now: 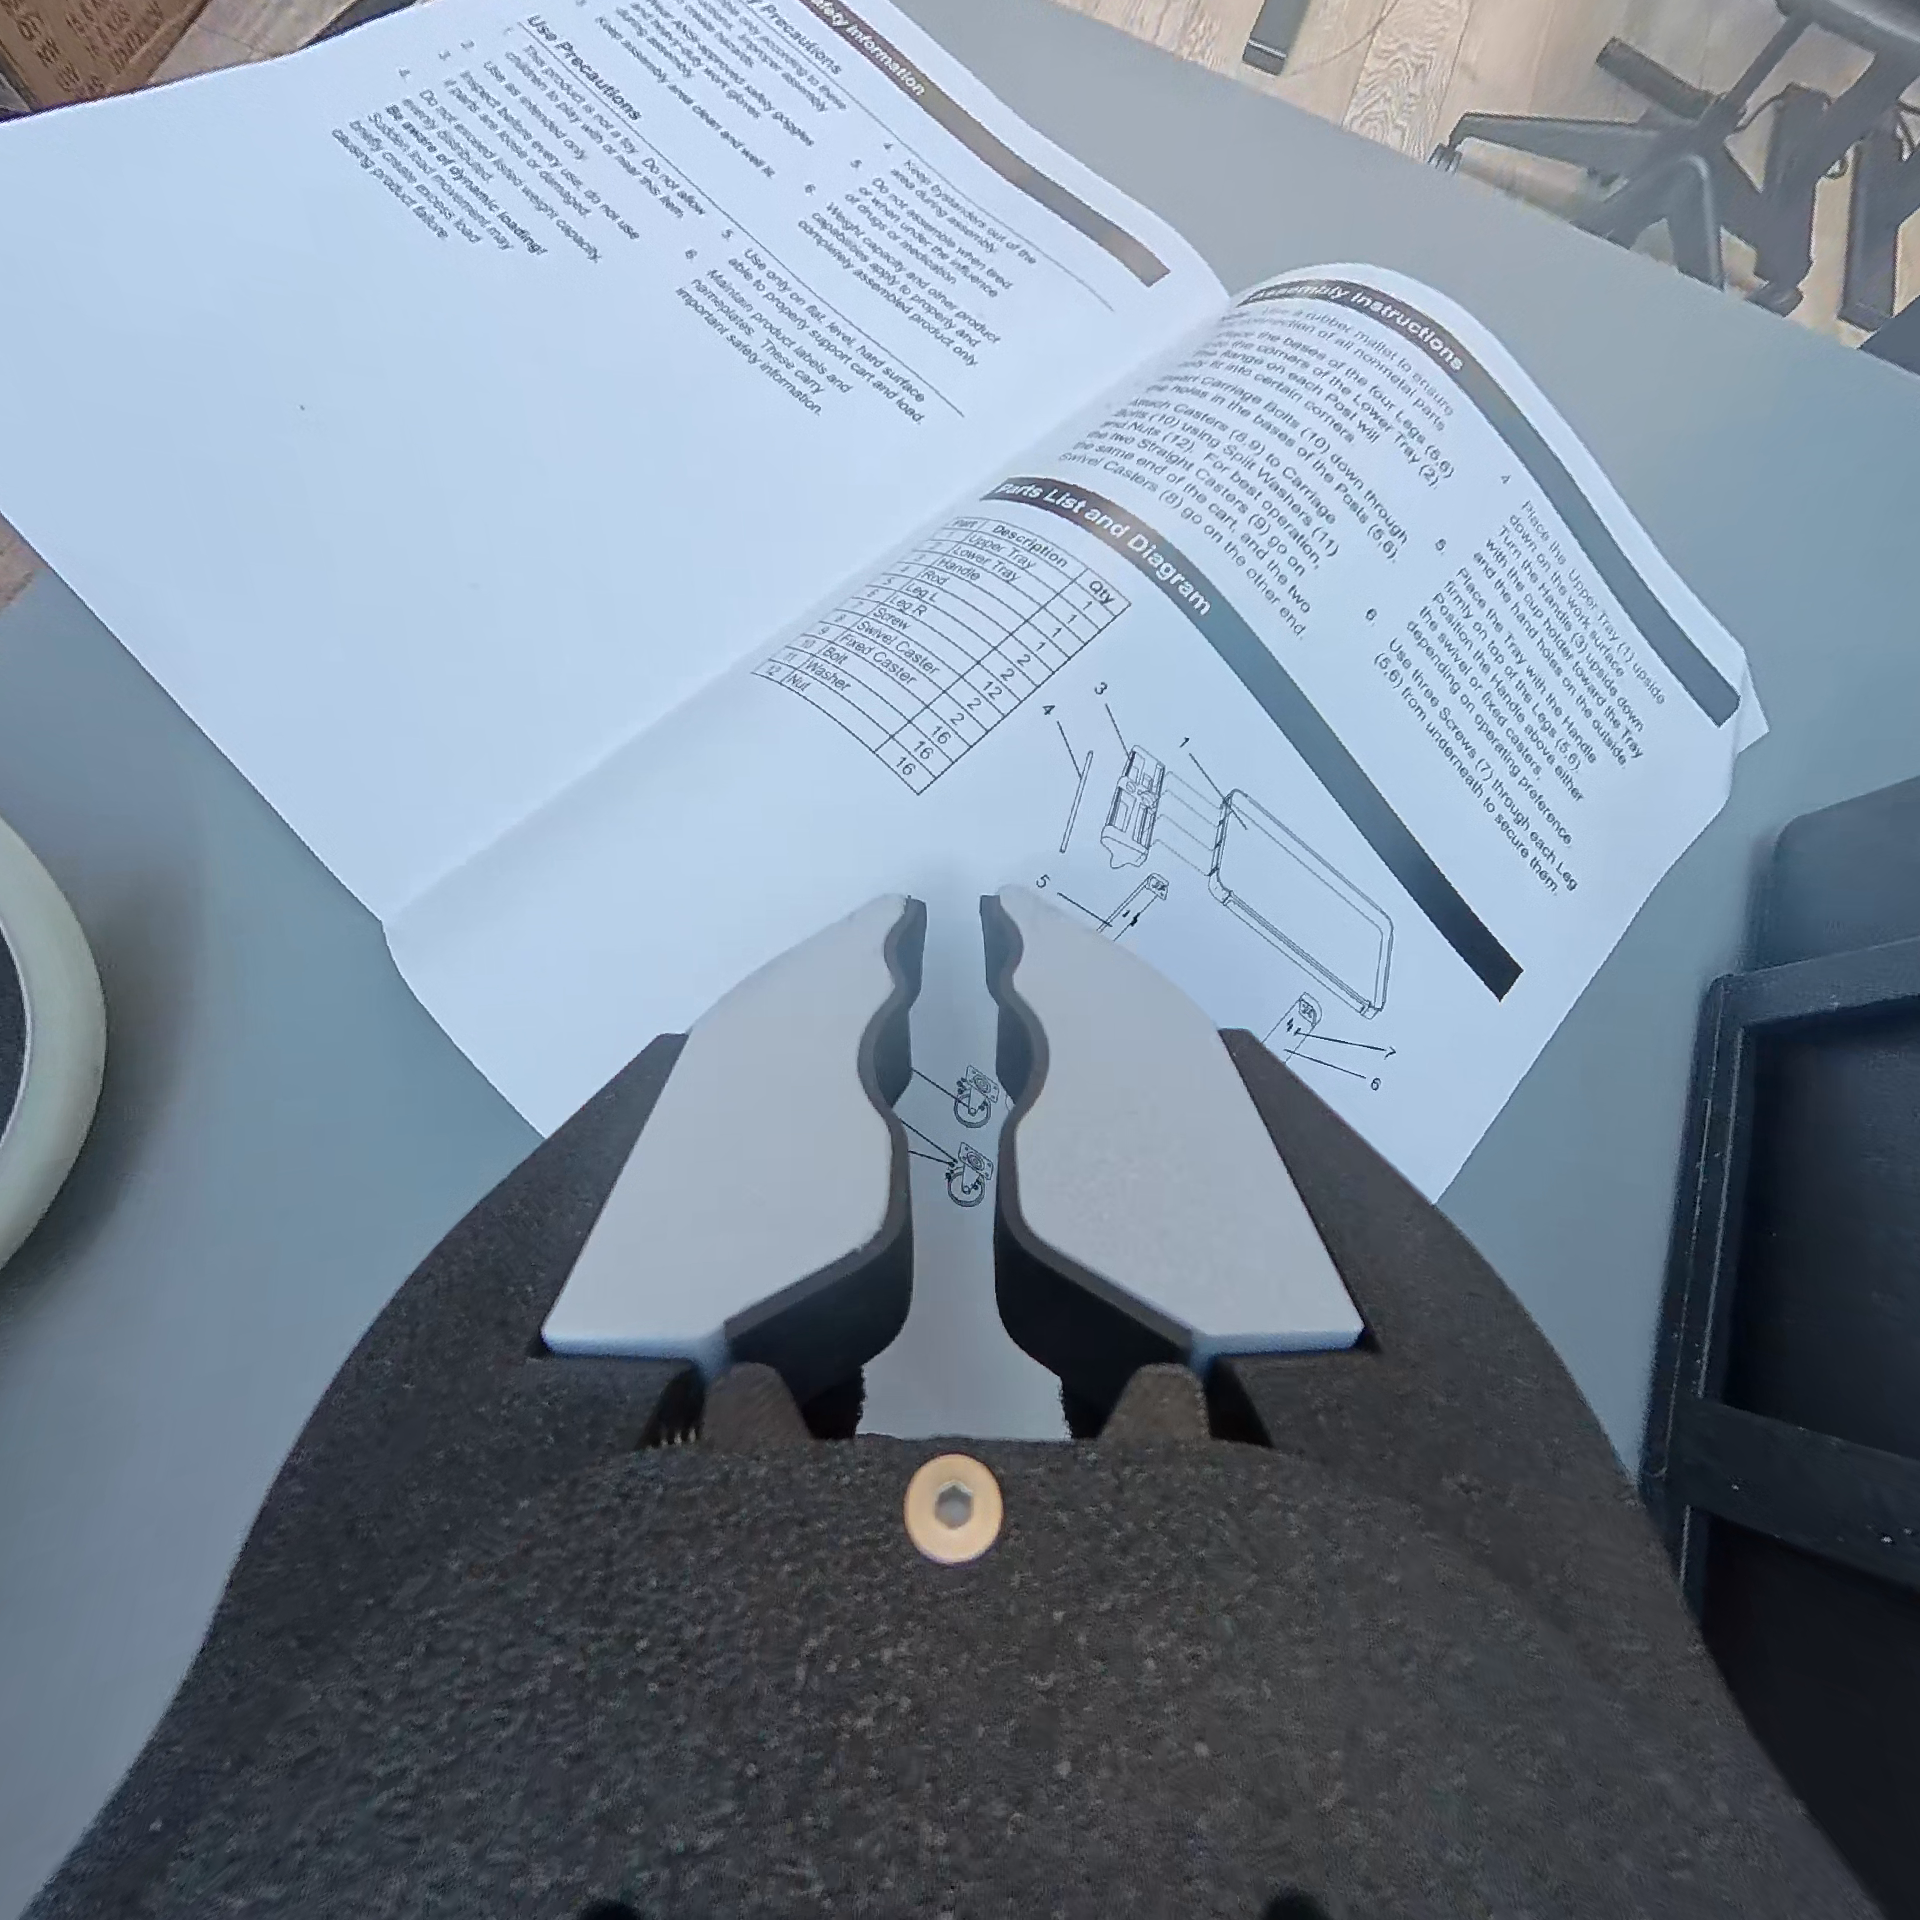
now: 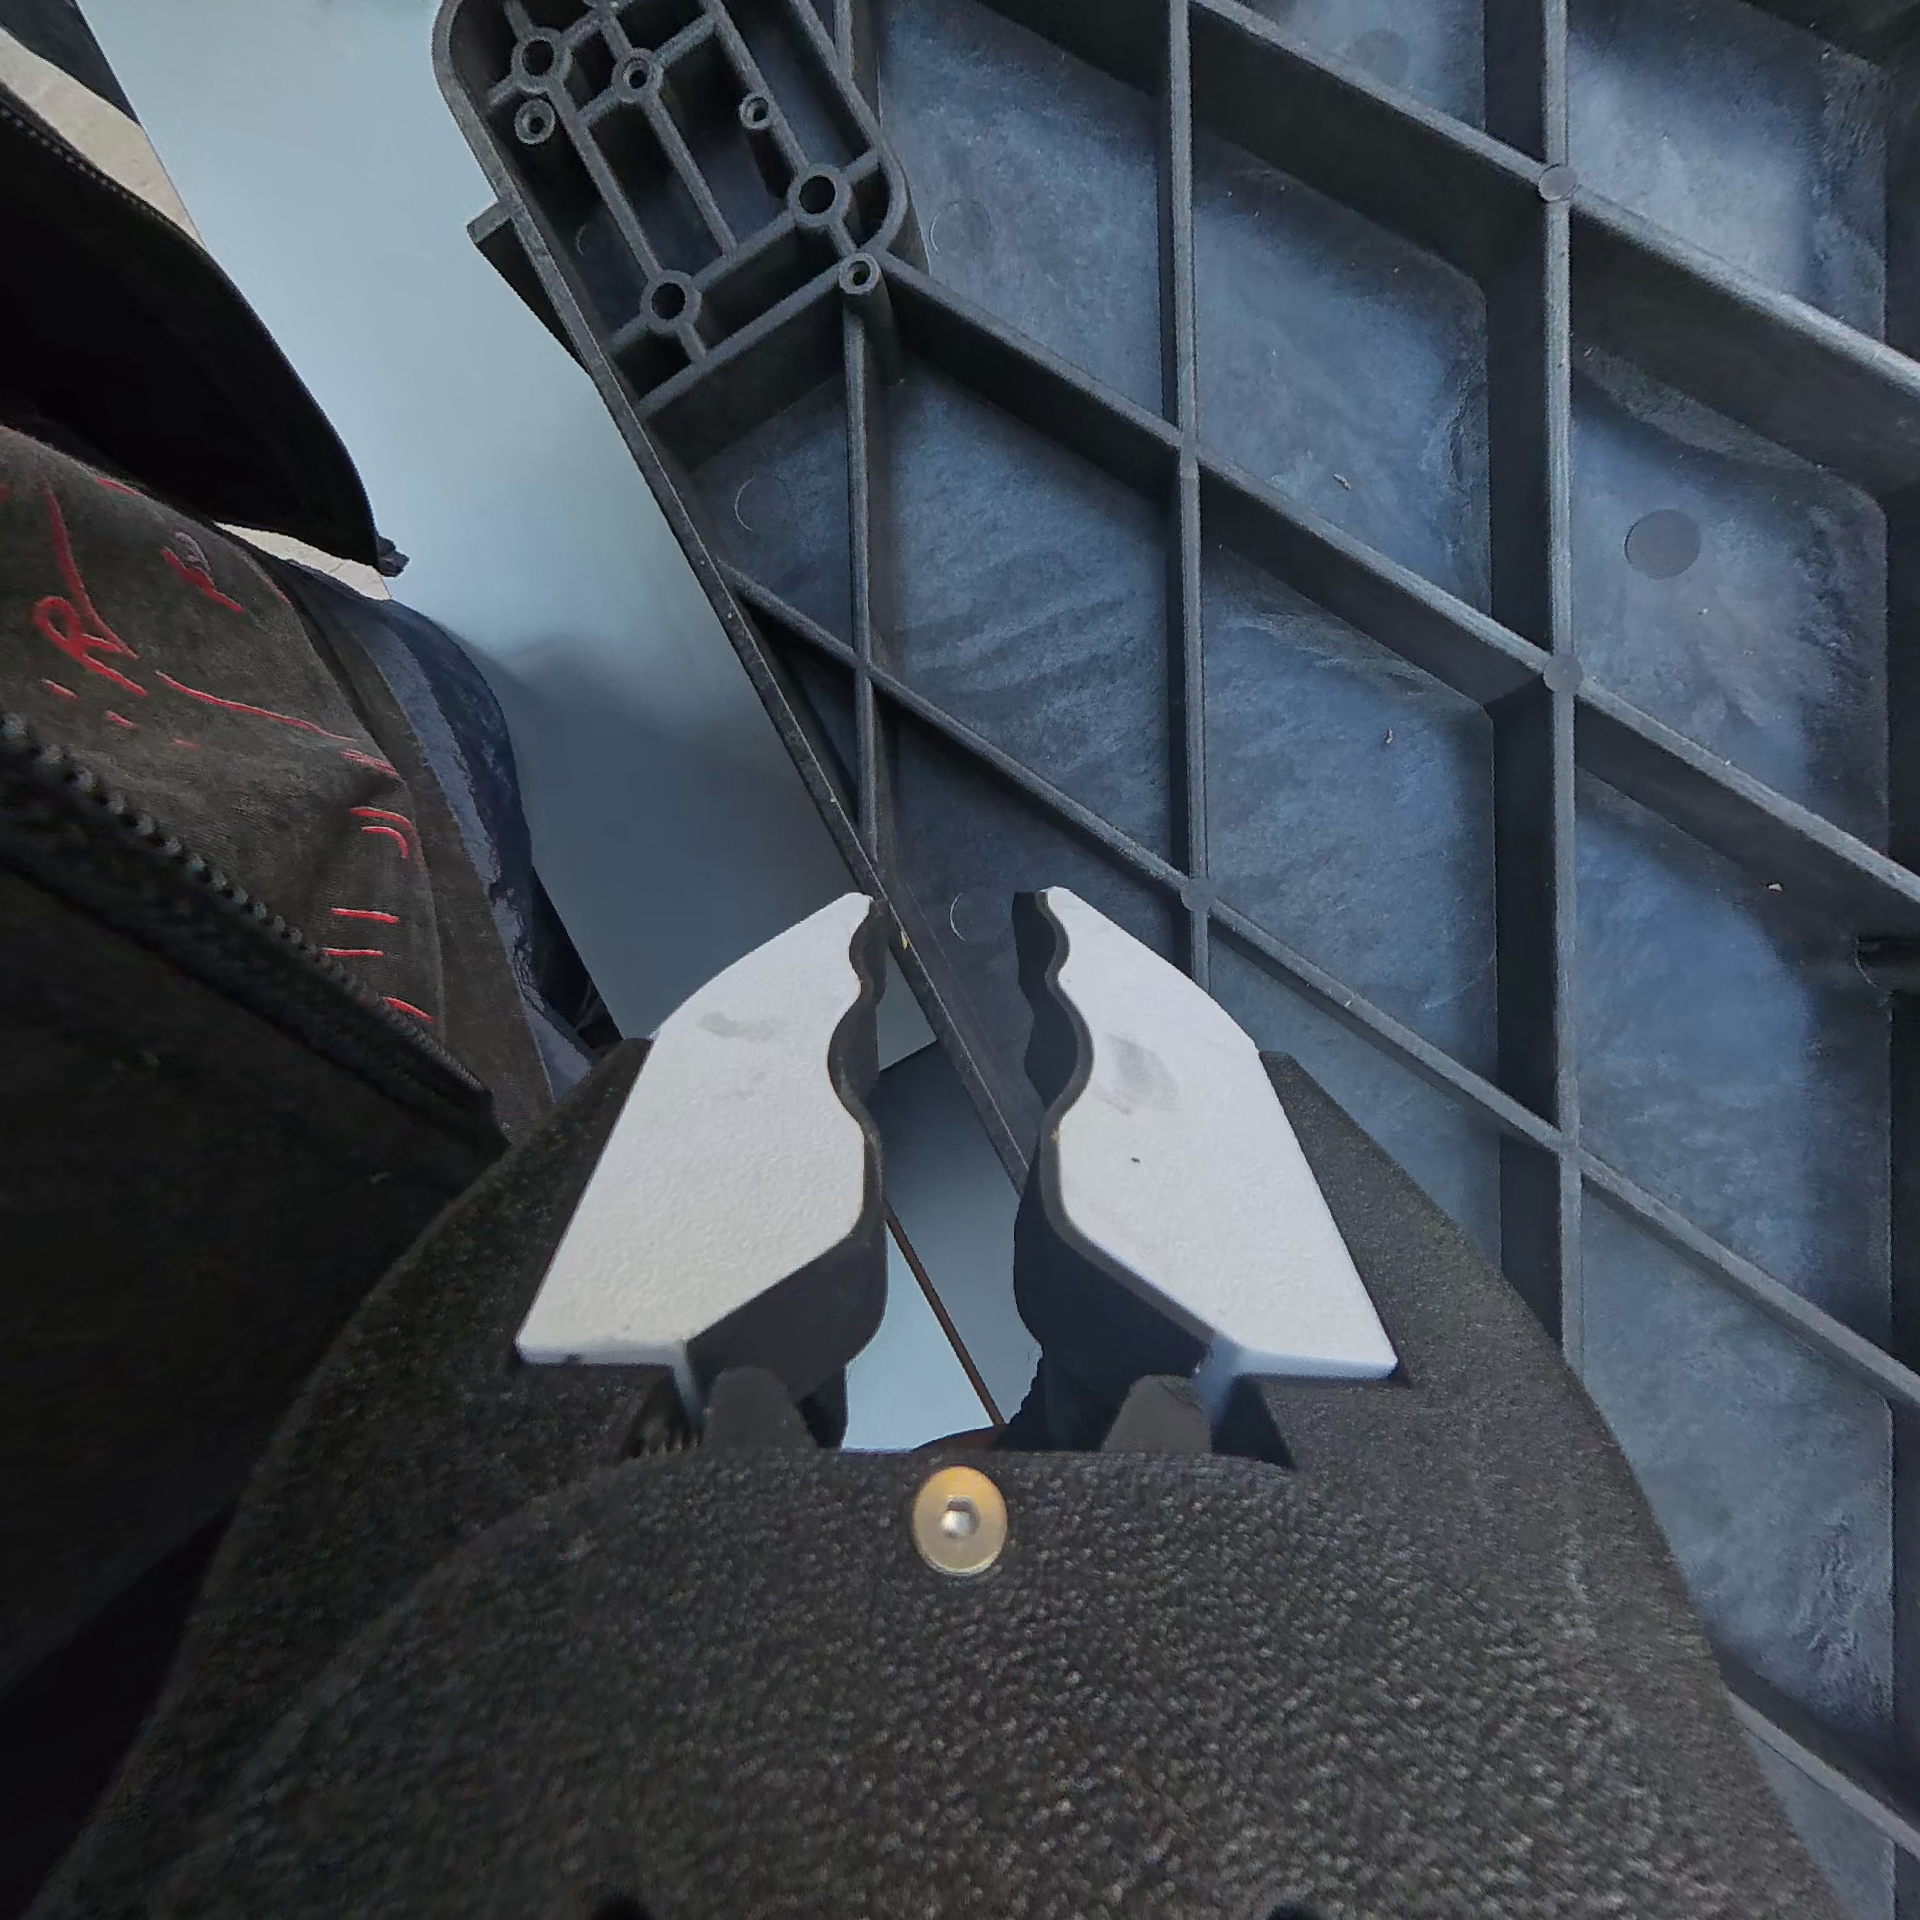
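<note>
In the left wrist view, an open white instruction booklet with printed text, a table and a parts drawing lies on the grey table. My left gripper is over the booklet's near corner, its jaws a narrow gap apart with nothing between them; the page shows through the gap. In the right wrist view, the ribbed underside of a black plastic tray fills the right side. My right gripper is partly open and straddles the tray's thin rim, which runs diagonally between the fingers and meets the left fingertip.
A round pale-rimmed object sits at the left table edge. A black framed part lies to the right of the booklet. Office chair bases stand on the wooden floor beyond. A person's dark clothing with red marks is on the left. Left tips to right tips: about 55 cm.
</note>
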